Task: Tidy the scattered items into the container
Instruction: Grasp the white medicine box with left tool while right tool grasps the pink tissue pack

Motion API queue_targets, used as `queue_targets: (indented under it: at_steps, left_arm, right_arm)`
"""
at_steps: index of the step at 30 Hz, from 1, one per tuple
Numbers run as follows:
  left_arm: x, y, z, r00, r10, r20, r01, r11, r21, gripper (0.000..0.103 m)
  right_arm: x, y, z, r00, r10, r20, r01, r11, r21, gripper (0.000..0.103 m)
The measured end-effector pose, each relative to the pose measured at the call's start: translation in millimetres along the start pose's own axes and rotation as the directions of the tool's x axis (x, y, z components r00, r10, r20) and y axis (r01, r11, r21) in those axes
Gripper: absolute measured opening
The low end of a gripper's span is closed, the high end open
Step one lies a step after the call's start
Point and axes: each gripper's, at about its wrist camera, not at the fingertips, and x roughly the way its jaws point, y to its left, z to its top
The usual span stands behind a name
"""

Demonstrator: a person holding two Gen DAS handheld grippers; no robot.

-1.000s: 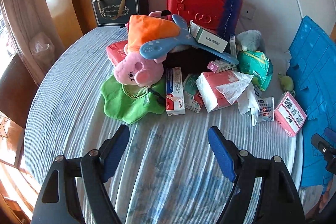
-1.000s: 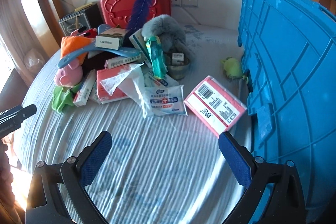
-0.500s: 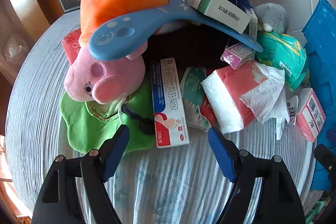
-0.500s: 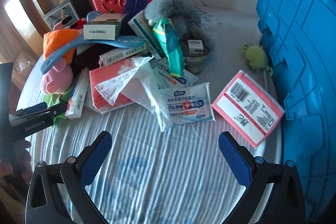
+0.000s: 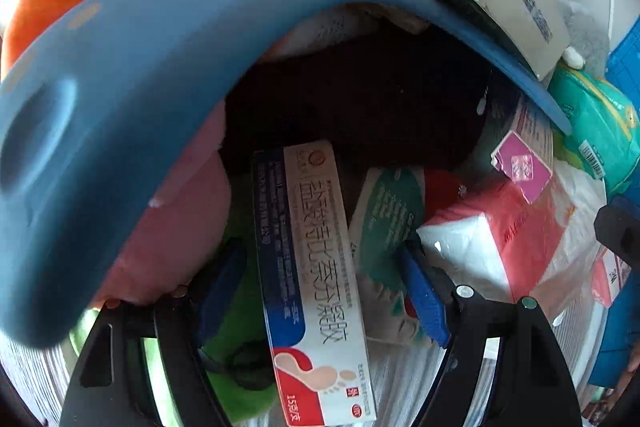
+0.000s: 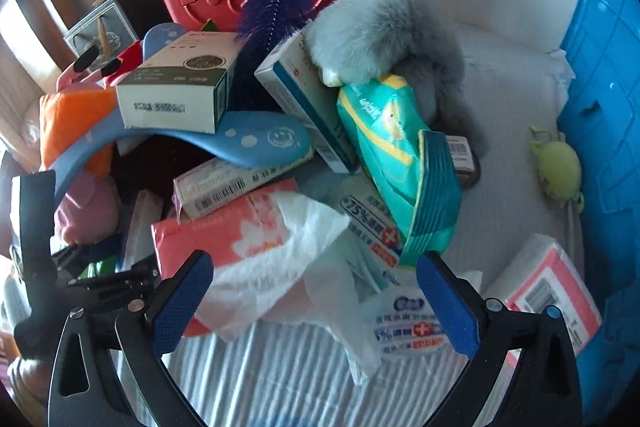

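Having closed in on the pile, the left gripper straddles the ointment box, the right gripper the tissue pack, jaws spread, nothing grasped.

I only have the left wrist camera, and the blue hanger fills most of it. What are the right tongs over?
Observer: The right tongs are open, with the loose sheet of the pink tissue pack showing between them.
Operator: Anything lying apart from the pile?
Observer: A small green toy lies alone on the striped cloth, beside the blue crate.
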Motion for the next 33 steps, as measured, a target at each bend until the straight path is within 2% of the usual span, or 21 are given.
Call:
queue_targets:
  at_steps: [3,6,9,12,14,18,19,20,21,24,28,30,33]
  left_arm:
    - [3.7,5.0,3.5,1.000,-0.031,-0.003,0.031,0.999,-0.020,0.081]
    - [2.3,5.0,1.2,0.999,-0.036,0.001,0.036,0.999,-0.005,0.082]
    - [-2.4,3.9,-7.6,1.000,-0.019,-0.004,0.019,1.000,0.020,0.082]
    - [-6.4,6.9,-18.0,1.000,-0.024,-0.004,0.024,0.999,0.030,0.082]
    - [-11.0,6.0,-25.8,1.000,-0.016,0.001,0.016,0.998,0.054,0.080]
    - [-24.4,3.4,-47.3,1.000,-0.006,-0.005,0.006,0.997,0.079,0.068]
    - [-25.0,4.2,-53.5,1.000,0.010,-0.026,-0.008,0.997,0.080,0.052]
    - [-22.8,4.9,-60.5,0.998,0.045,-0.049,-0.041,0.995,0.090,0.045]
    - [-26.5,3.2,-67.3,0.998,0.067,-0.019,-0.065,0.991,0.118,0.042]
    - [-33.0,-0.6,-79.3,0.996,0.089,-0.031,-0.083,0.986,0.144,0.040]
    - [-44.0,-3.1,-95.9,0.997,0.066,-0.045,-0.059,0.989,0.135,0.040]
    - [-43.7,-4.1,-110.3,0.995,0.042,-0.087,-0.031,0.991,0.126,0.039]
    - [-49.8,-11.5,-133.5,0.994,0.071,-0.079,-0.056,0.982,0.179,0.040]
  right_arm:
    - [18.2,13.9,10.3,0.996,0.083,-0.036,-0.084,0.996,-0.040,0.103]
    - [35.1,23.5,19.0,0.996,0.081,-0.035,-0.084,0.994,-0.070,0.103]
    - [55.6,26.1,24.8,0.991,0.108,-0.077,-0.113,0.991,-0.067,0.103]
    - [73.9,38.1,14.6,0.977,0.128,-0.170,-0.151,0.980,-0.133,0.103]
    - [75.9,48.0,-1.6,0.972,0.124,-0.200,-0.163,0.967,-0.194,0.103]
    - [68.1,35.2,-27.7,0.949,0.192,-0.248,-0.230,0.964,-0.130,0.103]
    - [64.9,31.3,-33.4,0.950,0.181,-0.253,-0.219,0.967,-0.130,0.103]
    - [60.1,28.0,-38.4,0.953,0.166,-0.253,-0.206,0.969,-0.140,0.103]
    - [53.8,24.7,-43.0,0.957,0.150,-0.248,-0.191,0.970,-0.150,0.103]
    - [25.6,11.3,-53.9,0.974,0.115,-0.197,-0.144,0.979,-0.142,0.103]
    - [-15.2,-5.2,-71.0,0.985,0.099,-0.143,-0.114,0.989,-0.098,0.103]
    - [-27.5,-6.2,-81.9,0.985,0.095,-0.146,-0.110,0.990,-0.094,0.103]
    - [-30.5,-0.3,-91.1,0.980,0.109,-0.167,-0.125,0.989,-0.085,0.103]
